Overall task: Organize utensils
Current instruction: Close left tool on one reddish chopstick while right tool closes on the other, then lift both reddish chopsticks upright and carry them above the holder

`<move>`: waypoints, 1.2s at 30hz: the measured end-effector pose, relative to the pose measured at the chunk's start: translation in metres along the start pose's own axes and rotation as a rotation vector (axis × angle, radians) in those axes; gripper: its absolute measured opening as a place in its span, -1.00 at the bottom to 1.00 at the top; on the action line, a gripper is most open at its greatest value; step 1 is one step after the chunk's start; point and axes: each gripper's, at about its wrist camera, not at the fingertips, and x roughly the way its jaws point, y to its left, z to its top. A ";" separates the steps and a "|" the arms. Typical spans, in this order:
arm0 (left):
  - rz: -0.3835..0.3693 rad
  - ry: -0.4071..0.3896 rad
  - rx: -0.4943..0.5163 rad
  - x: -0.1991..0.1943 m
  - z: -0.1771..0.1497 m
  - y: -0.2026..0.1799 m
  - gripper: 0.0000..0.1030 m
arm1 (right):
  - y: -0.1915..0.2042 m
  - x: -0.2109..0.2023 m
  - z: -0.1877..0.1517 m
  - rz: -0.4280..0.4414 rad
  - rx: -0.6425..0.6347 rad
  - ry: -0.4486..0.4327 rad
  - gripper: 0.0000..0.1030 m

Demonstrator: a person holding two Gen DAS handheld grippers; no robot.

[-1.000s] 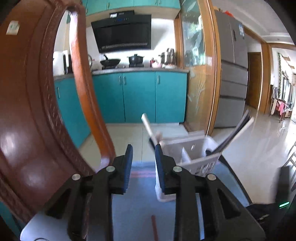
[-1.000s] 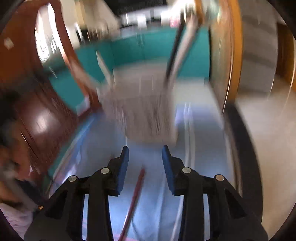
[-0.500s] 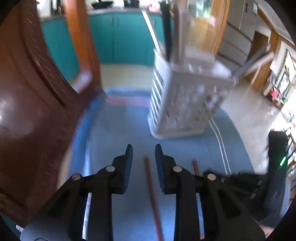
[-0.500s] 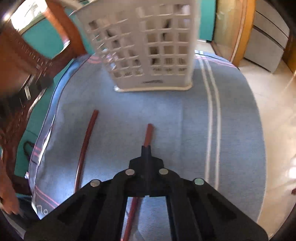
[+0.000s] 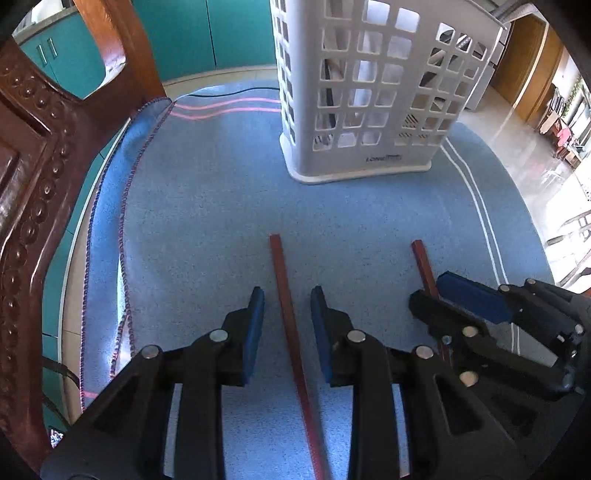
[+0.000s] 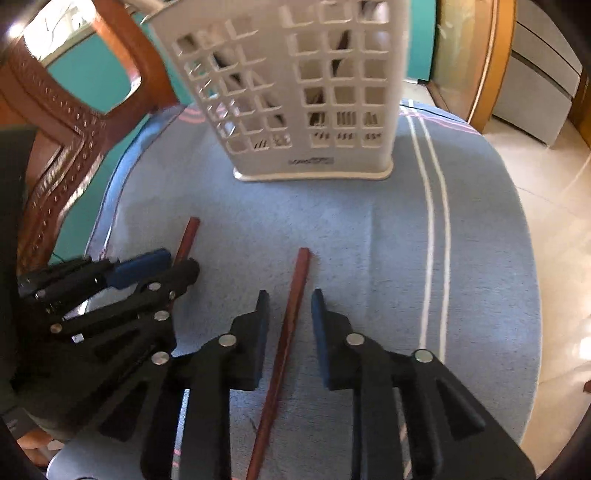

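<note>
Two dark red chopsticks lie on a blue cloth [image 5: 207, 206]. My left gripper [image 5: 287, 295] is open, its fingers on either side of the left chopstick [image 5: 290, 317]. My right gripper [image 6: 288, 297] is open, its fingers on either side of the right chopstick [image 6: 291, 302]. The right gripper also shows in the left wrist view [image 5: 436, 291], around the right chopstick [image 5: 423, 260]. The left gripper shows in the right wrist view [image 6: 177, 262] over the left chopstick [image 6: 188, 236]. A white slotted utensil basket [image 5: 369, 96] stands upright behind them, holding several utensils; it also shows in the right wrist view [image 6: 303, 92].
A carved brown wooden chair back [image 5: 33, 155] stands at the left edge of the table. Teal cabinets [image 5: 207, 33] and a tiled floor [image 5: 524, 155] lie beyond. White stripes [image 6: 432, 229] run along the cloth at the right.
Both grippers have come down to the cloth. The right gripper, shut half a second ago, is now open around its chopstick. The left gripper now straddles the other chopstick.
</note>
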 end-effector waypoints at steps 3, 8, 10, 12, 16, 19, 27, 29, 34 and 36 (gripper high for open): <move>0.001 -0.013 0.001 0.000 -0.001 0.001 -0.64 | 0.006 0.004 0.000 -0.036 -0.026 -0.008 -0.81; -0.030 -0.050 -0.034 -0.006 0.007 0.010 -0.87 | -0.008 -0.013 0.000 0.025 0.017 -0.039 -0.88; -0.055 -0.105 -0.045 -0.030 0.008 0.017 -0.87 | -0.014 -0.037 0.003 0.051 0.028 -0.091 -0.88; -0.089 -0.169 -0.058 -0.060 0.009 0.020 -0.87 | -0.023 -0.066 0.005 0.090 0.047 -0.149 -0.88; -0.173 -0.336 -0.067 -0.137 0.006 0.027 -0.87 | -0.044 -0.132 0.004 0.173 0.088 -0.280 -0.87; -0.240 -0.489 -0.062 -0.196 0.007 0.030 -0.87 | -0.053 -0.177 0.006 0.202 0.100 -0.378 -0.87; -0.202 -0.906 -0.055 -0.307 0.062 0.031 -0.87 | -0.062 -0.287 0.060 0.189 0.129 -0.734 -0.87; -0.198 -0.939 -0.077 -0.310 0.088 0.034 -0.87 | -0.062 -0.304 0.077 0.168 0.142 -0.833 -0.87; -0.107 -0.876 -0.058 -0.266 0.120 0.022 -0.87 | -0.059 -0.283 0.106 0.089 0.134 -0.868 -0.87; -0.085 -0.834 -0.045 -0.237 0.126 0.015 -0.87 | -0.056 -0.254 0.110 0.069 0.118 -0.850 -0.87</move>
